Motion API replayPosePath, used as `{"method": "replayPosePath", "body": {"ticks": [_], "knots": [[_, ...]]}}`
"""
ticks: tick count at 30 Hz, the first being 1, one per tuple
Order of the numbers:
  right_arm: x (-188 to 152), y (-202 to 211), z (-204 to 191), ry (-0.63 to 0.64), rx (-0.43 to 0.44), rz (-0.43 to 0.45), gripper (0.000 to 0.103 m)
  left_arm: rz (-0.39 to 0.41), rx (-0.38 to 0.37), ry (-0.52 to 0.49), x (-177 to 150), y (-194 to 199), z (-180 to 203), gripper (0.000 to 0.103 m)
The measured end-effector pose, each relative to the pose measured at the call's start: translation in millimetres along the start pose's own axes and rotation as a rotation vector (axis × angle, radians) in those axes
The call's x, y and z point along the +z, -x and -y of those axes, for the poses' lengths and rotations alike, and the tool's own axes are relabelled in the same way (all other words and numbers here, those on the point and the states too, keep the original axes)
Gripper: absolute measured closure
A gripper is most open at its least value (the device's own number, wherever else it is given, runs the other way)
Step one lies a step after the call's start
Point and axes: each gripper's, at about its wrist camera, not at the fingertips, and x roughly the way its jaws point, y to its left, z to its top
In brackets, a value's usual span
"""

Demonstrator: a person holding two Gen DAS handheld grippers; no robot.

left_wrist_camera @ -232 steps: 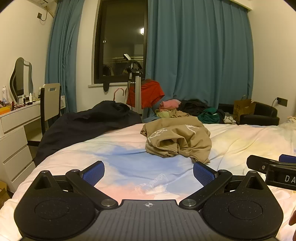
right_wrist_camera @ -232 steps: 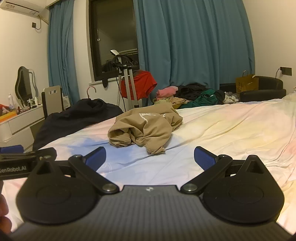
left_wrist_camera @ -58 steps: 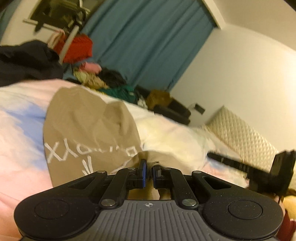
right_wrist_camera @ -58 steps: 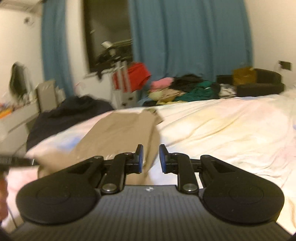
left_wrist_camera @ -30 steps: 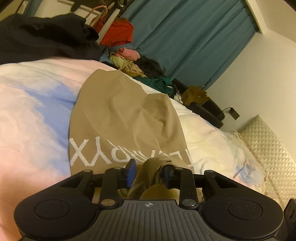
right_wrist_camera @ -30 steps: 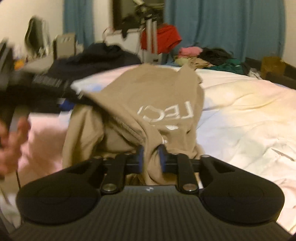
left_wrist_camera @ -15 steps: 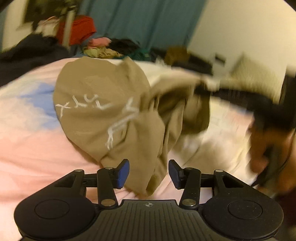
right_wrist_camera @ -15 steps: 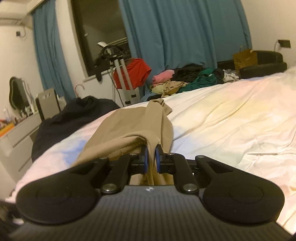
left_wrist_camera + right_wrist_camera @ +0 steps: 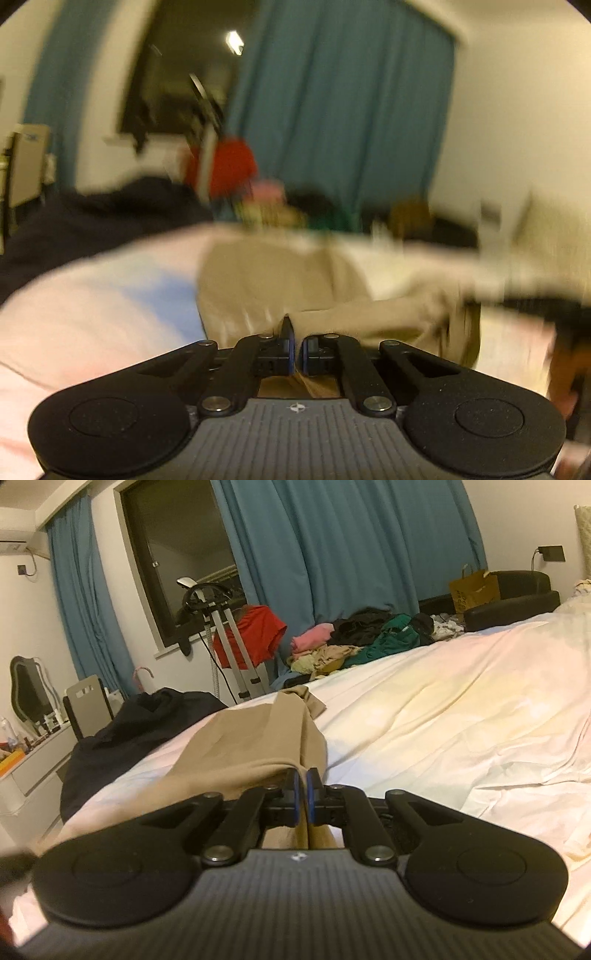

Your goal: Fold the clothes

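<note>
One tan garment [image 9: 255,746] is lying on one bed [image 9: 461,716], two curtains [image 9: 351,554] are hanging, and two grippers [image 9: 302,788] are showing.

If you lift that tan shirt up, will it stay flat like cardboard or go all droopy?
Probably droopy. The tan shirt already sags and creases between the right gripper and the bed, so it looks soft. It likely weighs little, since thin pinches by both, including the left gripper, hold it.
</note>
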Motion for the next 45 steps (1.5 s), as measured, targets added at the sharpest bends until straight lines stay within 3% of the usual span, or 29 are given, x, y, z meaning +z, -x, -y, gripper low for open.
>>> {"method": "replayPosePath", "body": {"ticks": [2, 5, 9, 13, 19, 24, 27, 29, 32, 35, 36, 37, 38, 39, 40, 45], "knots": [[0.6, 9.5, -5.6, 0.024, 0.019, 0.031, 0.096, 0.106, -0.049, 0.041, 13.3, 23.2, -9.5, 0.099], [1.9, 33.3, -18.6, 0.091, 0.026, 0.099, 0.1, 0.224, -0.104, 0.026, 23.4, 55.4, -12.2, 0.099], [12.3, 67.2, -21.5, 0.119, 0.049, 0.19, 0.1, 0.267, -0.196, 0.054, 33.7, 83.3, -18.4, 0.099], [16.7, 65.6, -19.8, 0.095, 0.107, 0.166, 0.1, 0.191, -0.127, 0.042, 44.6, 63.6, -18.5, 0.099], [-11.7, 27.2, -48.6, 0.174, 0.228, -0.046, 0.098, -0.016, 0.061, 0.048, 57.1, -35.1, -39.3, 0.099], [-34.0, 5.3, -84.1, 0.265, 0.332, -0.171, 0.096, -0.219, 0.212, -0.017, 29.8, -131.3, -86.1, 0.095], [-51.4, -3.3, -107.7, 0.379, 0.323, -0.219, 0.096, -0.322, 0.265, 0.006, 8.0, -146.9, -110.6, 0.088], [-61.1, -5.9, -122.8, 0.487, 0.298, -0.229, 0.096, -0.32, 0.261, 0.031, 6.3, -140.2, -125.2, 0.07], [-70.2, -9.7, -133.4, 0.58, 0.288, -0.242, 0.096, -0.246, 0.248, 0.057, 19.2, -121.2, -131.9, 0.046], [-80.5, -12.2, -139.6, 0.657, 0.263, -0.274, 0.096, -0.197, 0.242, 0.057, 28.0, -105.3, -135.7, 0.041], [-84.9, -12.4, -142.0, 0.689, 0.251, -0.277, 0.092, -0.192, 0.246, 0.044, 28.7, -99.7, -134.0, 0.041], [-89.6, -12.3, -144.4, 0.722, 0.237, -0.278, 0.07, -0.193, 0.248, 0.025, 28.4, -93.5, -131.5, 0.041], [-93.5, -10.4, -145.6, 0.739, 0.236, -0.271, 0.04, -0.196, 0.253, 0.003, 27.9, -88.5, -129.1, 0.04], [-97.1, -7.8, -146.3, 0.75, 0.238, -0.262, 0.029, -0.204, 0.262, -0.024, 26.9, -85.3, -126.9, 0.039], [-98.6, -5.0, -147.7, 0.757, 0.248, -0.247, 0.022, -0.21, 0.273, -0.047, 27.2, -82.6, -124.5, 0.037], [-108.8, -1.0, -154.4, 0.835, 0.222, -0.201, 0.023, -0.249, 0.356, -0.049, 27.9, -78.9, -130.9, 0.02]]}}
